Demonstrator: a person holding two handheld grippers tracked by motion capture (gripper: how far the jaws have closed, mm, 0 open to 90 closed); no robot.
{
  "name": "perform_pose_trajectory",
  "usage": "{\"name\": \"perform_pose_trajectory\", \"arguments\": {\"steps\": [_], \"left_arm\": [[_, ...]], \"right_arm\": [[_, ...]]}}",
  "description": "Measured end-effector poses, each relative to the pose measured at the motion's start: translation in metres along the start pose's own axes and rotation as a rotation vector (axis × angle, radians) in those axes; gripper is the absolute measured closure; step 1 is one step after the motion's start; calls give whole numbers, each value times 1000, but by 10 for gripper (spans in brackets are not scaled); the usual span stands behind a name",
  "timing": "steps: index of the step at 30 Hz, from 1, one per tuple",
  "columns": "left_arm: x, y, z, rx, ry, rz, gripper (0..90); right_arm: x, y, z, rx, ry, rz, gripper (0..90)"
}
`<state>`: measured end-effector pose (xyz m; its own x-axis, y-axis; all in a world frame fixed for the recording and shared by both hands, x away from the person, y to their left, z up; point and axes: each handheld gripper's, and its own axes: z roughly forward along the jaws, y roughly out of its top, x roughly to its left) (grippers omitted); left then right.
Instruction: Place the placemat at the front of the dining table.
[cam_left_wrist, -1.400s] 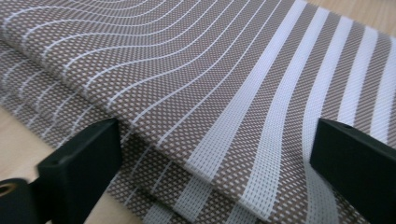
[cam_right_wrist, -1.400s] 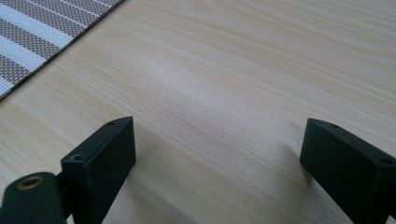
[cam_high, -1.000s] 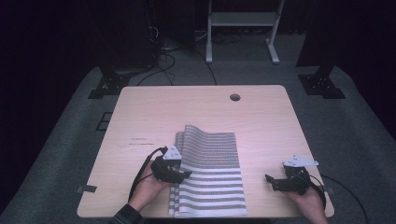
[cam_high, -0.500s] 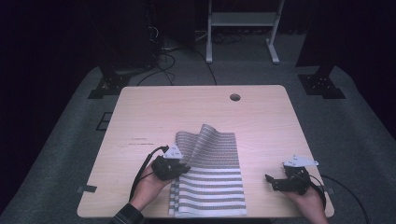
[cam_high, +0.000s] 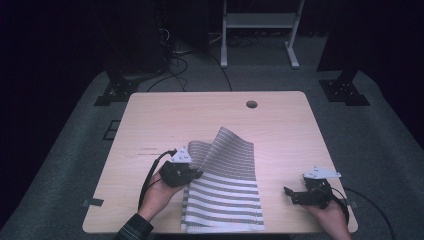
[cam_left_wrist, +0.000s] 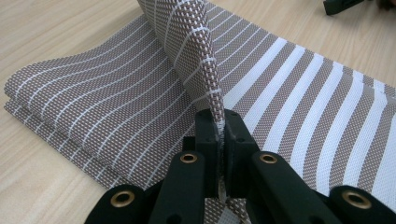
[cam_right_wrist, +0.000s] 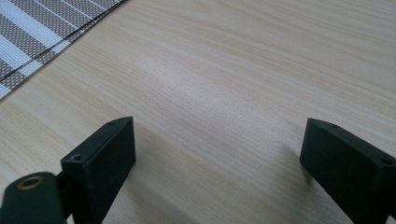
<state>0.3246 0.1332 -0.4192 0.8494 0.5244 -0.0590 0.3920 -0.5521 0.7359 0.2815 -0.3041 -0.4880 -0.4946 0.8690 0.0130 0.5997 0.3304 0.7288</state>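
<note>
**A:** So how far along is this? Looks like a striped placemat getting opened up or folded on the tabletop.

**B:** Early to middle, I'd say. The left tool is clamped tight on the edge of the placemat's top layer; in the left gripper view you can see the woven edge pinched right between the two black pads. Its jaws have just been closing, with that edge between them. The grab is done, and that flap is lifted and standing up off the rest.

**A:** And the rest of the placemat?

**B:** Lying flat near the front middle of the tabletop, between the two hands. The lower layers aren't disturbed at all.

**A:** Right hand doing anything?

**B:** Nope. The right tool sits off to the side on bare wood, jaws wide apart, nothing in them, well clear of the placemat's edge. What's left, I reckon, is carrying the flap over and laying it down flat.
</note>
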Motion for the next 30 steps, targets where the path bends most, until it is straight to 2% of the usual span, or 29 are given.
{"name": "perform_pose_trajectory", "arguments": {"steps": [16, 30], "left_arm": [[19, 20, 2, -51, 10, -20, 874], [30, 36, 8, -71, 21, -26, 875]], "right_arm": [[0, 0, 0, 0, 0, -1, 93], [0, 0, 0, 0, 0, 0, 93]]}}
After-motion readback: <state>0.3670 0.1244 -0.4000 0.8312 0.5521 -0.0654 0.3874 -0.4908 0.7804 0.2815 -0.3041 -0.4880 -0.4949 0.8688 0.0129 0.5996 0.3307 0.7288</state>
